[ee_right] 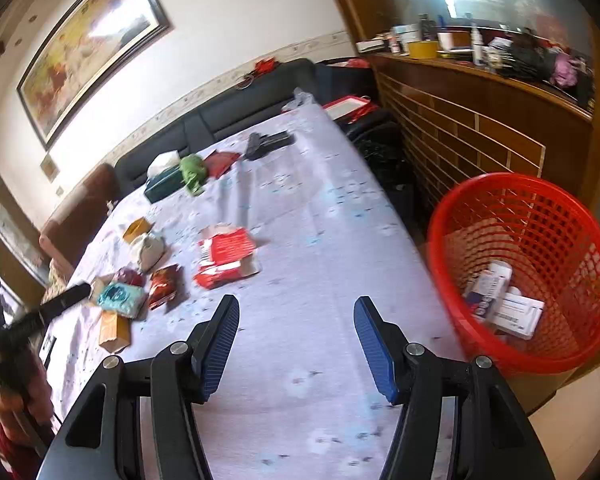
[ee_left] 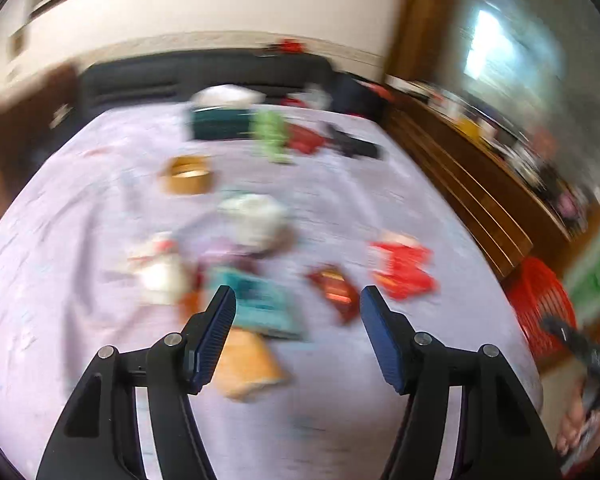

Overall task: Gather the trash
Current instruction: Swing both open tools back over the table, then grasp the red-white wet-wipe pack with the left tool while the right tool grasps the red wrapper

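Trash lies on a lilac-clothed table (ee_right: 320, 208): a red packet (ee_right: 226, 256), a dark red wrapper (ee_right: 164, 284), a teal packet (ee_right: 120, 298), a tan box (ee_right: 114, 330) and a white bag (ee_right: 148, 250). My right gripper (ee_right: 296, 304) hangs open over bare cloth with nothing between its pads, the red basket (ee_right: 560, 240) to its right. The left wrist view is blurred. There my left gripper (ee_left: 298, 300) is open and holds nothing, above the teal packet (ee_left: 260, 300) and the dark red wrapper (ee_left: 334, 288). The red packet (ee_left: 402, 270) lies just beyond to the right.
The basket holds white cartons (ee_right: 500, 300) and stands off the table's right edge. At the far end lie a tissue box (ee_right: 164, 180), a green bundle (ee_right: 192, 172) and a black item (ee_right: 266, 142). A wooden partition (ee_right: 480, 136) runs along the right, a dark sofa (ee_right: 228, 120) behind.
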Available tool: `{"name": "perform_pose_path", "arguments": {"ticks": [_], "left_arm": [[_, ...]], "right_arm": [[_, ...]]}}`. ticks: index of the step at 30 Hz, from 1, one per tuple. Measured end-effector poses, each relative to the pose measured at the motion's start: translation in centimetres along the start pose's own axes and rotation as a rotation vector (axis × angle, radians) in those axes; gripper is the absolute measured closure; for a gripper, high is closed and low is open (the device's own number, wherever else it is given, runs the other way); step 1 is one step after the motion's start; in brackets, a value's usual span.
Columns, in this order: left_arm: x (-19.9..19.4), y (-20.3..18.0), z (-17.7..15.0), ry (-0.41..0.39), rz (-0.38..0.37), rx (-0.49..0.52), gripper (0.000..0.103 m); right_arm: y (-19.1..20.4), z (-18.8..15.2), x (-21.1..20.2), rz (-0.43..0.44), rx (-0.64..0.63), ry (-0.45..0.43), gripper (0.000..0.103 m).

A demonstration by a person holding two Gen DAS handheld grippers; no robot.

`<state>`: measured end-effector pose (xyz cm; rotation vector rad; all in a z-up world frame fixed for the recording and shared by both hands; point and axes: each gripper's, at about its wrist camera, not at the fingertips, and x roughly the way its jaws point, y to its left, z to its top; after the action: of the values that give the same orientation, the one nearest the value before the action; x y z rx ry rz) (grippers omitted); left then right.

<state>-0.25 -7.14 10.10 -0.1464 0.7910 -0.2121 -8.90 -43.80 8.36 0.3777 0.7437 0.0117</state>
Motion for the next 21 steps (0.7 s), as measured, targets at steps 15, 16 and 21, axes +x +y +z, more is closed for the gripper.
{"name": "perform_pose_path", "arguments": {"ticks": [15, 16, 21], "left_arm": [[10.1, 11.0, 4.3, 0.201, 0.094, -0.335, 0.04], [10.6, 11.2, 4.2, 0.208, 0.104, -0.342, 0.04], [11.4, 11.5, 3.5, 0.22, 0.117, -0.326, 0.045]], "right_arm": [[4.1, -0.6, 1.9, 0.018, -0.08, 0.043, 0.039], [3.9, -0.6, 1.8, 0.017, -0.078, 0.043, 0.039], [3.2, -0.3, 1.9, 0.004, -0.065, 0.044, 0.039]]}}
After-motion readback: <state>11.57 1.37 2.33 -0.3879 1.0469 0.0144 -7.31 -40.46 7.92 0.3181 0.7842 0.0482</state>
